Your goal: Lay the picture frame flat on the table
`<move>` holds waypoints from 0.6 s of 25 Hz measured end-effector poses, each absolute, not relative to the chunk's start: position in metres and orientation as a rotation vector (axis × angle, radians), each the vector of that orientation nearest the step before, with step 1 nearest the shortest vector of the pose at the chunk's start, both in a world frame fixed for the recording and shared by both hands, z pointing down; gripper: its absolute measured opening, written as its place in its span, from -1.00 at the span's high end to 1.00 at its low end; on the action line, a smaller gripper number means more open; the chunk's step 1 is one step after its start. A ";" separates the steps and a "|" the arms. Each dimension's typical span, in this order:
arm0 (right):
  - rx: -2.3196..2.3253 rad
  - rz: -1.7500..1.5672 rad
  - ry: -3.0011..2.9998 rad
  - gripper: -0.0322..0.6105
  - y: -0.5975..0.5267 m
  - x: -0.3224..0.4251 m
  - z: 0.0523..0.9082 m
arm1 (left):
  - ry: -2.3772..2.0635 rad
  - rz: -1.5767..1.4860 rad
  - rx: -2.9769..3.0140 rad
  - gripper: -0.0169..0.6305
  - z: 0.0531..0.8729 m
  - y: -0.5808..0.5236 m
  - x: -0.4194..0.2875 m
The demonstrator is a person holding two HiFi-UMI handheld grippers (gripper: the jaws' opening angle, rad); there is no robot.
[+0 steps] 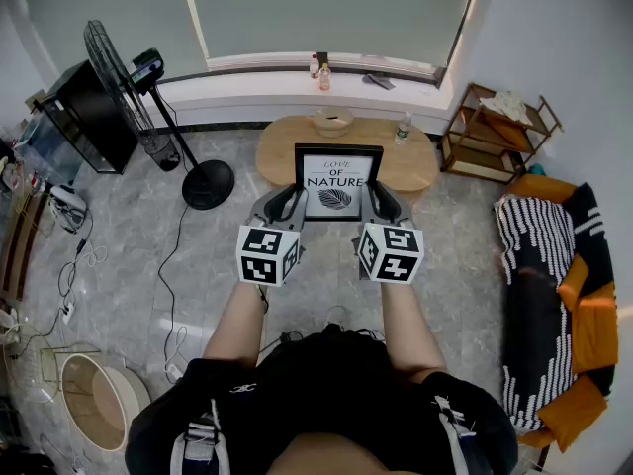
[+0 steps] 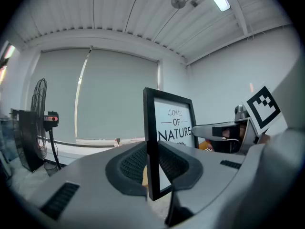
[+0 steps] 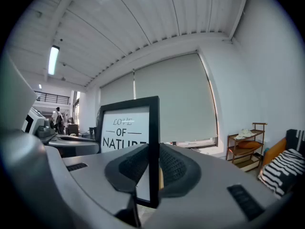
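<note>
A black picture frame [image 1: 337, 182] with a white "LOVE OF NATURE" print is held upright in the air in front of the oval wooden table [image 1: 415, 162]. My left gripper [image 1: 289, 202] is shut on the frame's left edge [image 2: 152, 147], its pads pressing both faces. My right gripper [image 1: 381, 202] is shut on the frame's right edge [image 3: 153, 147] the same way. Both grippers point nearly level, one on each side of the frame. The frame's lower edge hangs free above the floor, nearer me than the table.
On the table stand a small woven bowl [image 1: 333, 120] at the back and a bottle [image 1: 403, 129] at the right. A standing fan [image 1: 148, 107] is left of the table, a wooden shelf [image 1: 495, 132] right of it, a striped and orange sofa [image 1: 559, 295] at far right.
</note>
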State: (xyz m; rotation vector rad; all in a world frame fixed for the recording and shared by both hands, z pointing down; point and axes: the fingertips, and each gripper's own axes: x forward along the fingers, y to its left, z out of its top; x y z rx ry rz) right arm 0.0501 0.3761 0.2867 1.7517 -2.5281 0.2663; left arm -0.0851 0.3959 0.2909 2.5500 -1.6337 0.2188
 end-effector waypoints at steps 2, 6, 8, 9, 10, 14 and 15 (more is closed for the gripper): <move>1.752 0.272 -2.533 0.64 0.377 0.047 0.287 | -1.629 0.219 2.551 0.69 0.292 0.397 -0.088; 1.756 0.273 -2.543 0.64 0.379 0.039 0.286 | -1.631 0.216 2.548 0.69 0.291 0.396 -0.096; 1.751 0.275 -2.550 0.63 0.376 0.037 0.286 | -1.636 0.218 2.546 0.69 0.291 0.391 -0.099; 1.750 0.277 -2.553 0.63 0.373 0.037 0.286 | -1.636 0.219 2.545 0.69 0.291 0.389 -0.099; 1.750 0.278 -2.553 0.63 0.369 0.037 0.286 | -1.635 0.221 2.544 0.69 0.292 0.386 -0.099; 1.754 0.293 -2.560 0.63 0.352 0.040 0.287 | -1.634 0.239 2.550 0.69 0.293 0.368 -0.095; 1.755 0.293 -2.564 0.63 0.347 0.042 0.287 | -1.636 0.242 2.553 0.69 0.293 0.363 -0.094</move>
